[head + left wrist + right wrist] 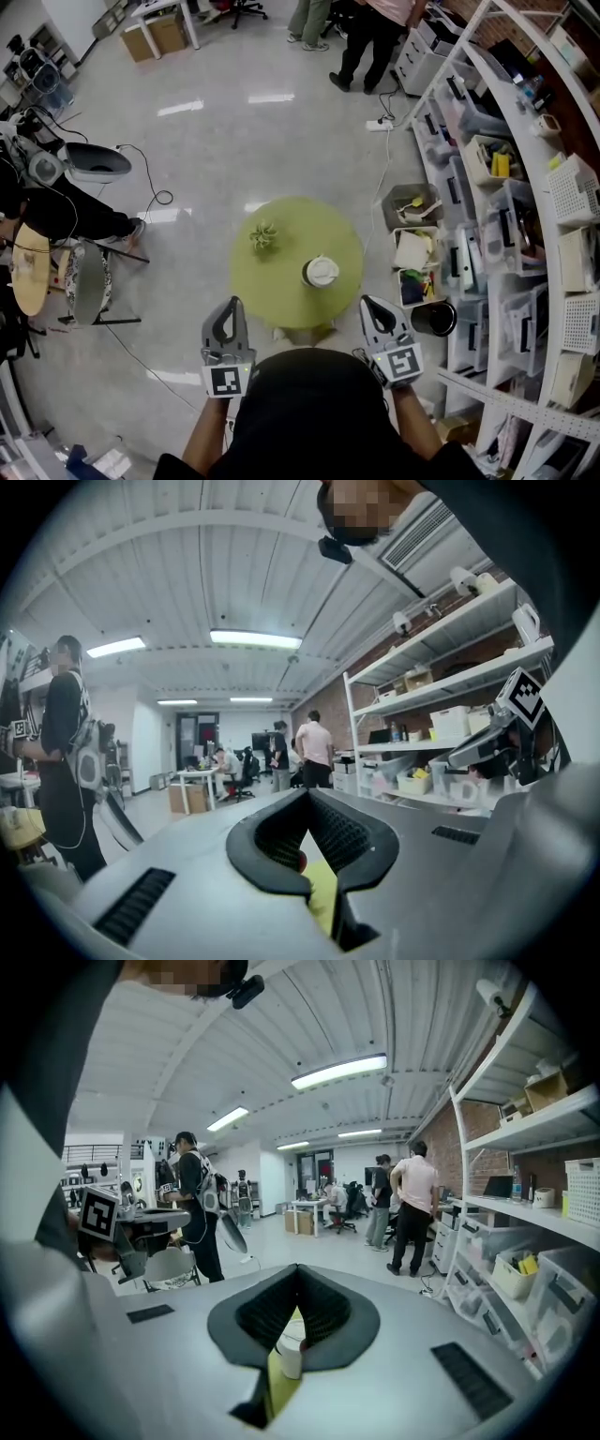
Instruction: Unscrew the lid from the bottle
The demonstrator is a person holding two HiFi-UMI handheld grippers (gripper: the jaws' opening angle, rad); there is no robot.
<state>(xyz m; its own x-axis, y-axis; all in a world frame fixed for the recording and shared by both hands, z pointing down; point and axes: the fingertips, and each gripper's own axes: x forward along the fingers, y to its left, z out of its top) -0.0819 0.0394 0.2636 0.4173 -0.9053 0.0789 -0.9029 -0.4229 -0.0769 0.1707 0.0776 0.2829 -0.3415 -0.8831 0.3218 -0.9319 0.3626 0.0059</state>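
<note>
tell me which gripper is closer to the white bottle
Right. The right gripper, shut, sits to the lower right of the bottle in the head view, by the table edge. The left gripper, also shut, is farther away, off the table's lower left edge.

Round green table [281, 302], white-lidded bottle [321, 272] standing on it, small green spiky thing [263, 237] nearby

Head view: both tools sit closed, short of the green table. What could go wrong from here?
1. The left tool and right tool are shut and empty; reaching in like that could knock over the white bottle, which stands free on the round table.
2. Twisting the lid with only one tool gripping may just spin the bottle.
3. The small green thing lies near the left tool's likely path and could get bumped.
</note>
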